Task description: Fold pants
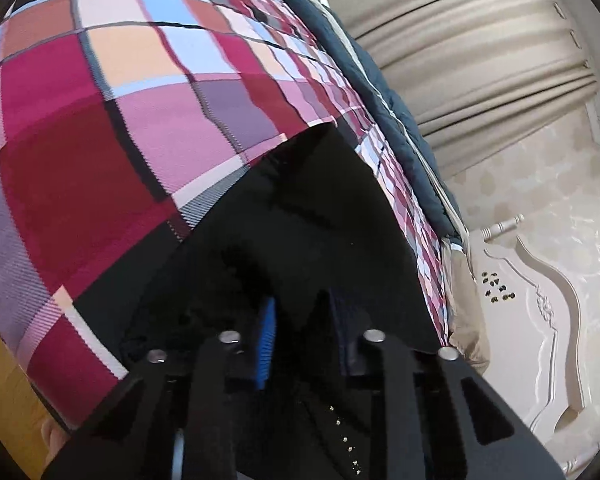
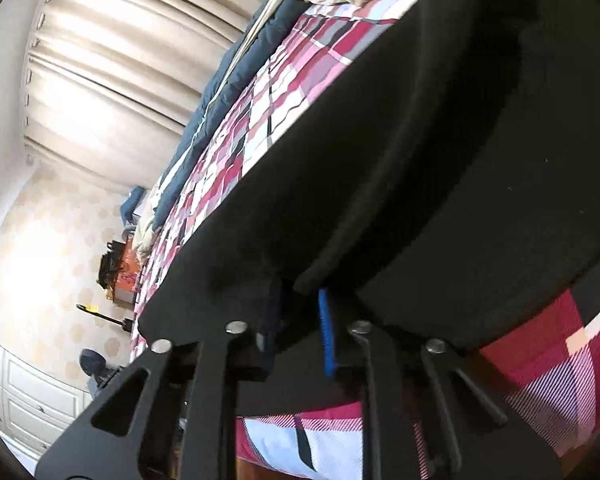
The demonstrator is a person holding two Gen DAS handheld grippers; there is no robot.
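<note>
The black pants [image 1: 300, 216] lie on a bed with a red, pink and blue plaid cover [image 1: 100, 120]. My left gripper [image 1: 304, 328] has the pants' near edge between its blue-padded fingers [image 1: 267, 340] and is shut on it. In the right wrist view the pants [image 2: 440, 140] stretch away across the plaid cover [image 2: 540, 344]. My right gripper [image 2: 300, 328] is shut on another part of the pants' edge, with cloth pinched between its blue pads [image 2: 327, 332]. The fingertips of both grippers are hidden in the black cloth.
A dark blue quilt [image 1: 380, 92] lies along the far side of the bed, also in the right wrist view [image 2: 236, 68]. Beige curtains [image 1: 480, 40] hang behind. A cream carved headboard [image 1: 540, 320] stands at the right. White cabinets [image 2: 20, 392] and dark objects [image 2: 112, 268] stand beside the bed.
</note>
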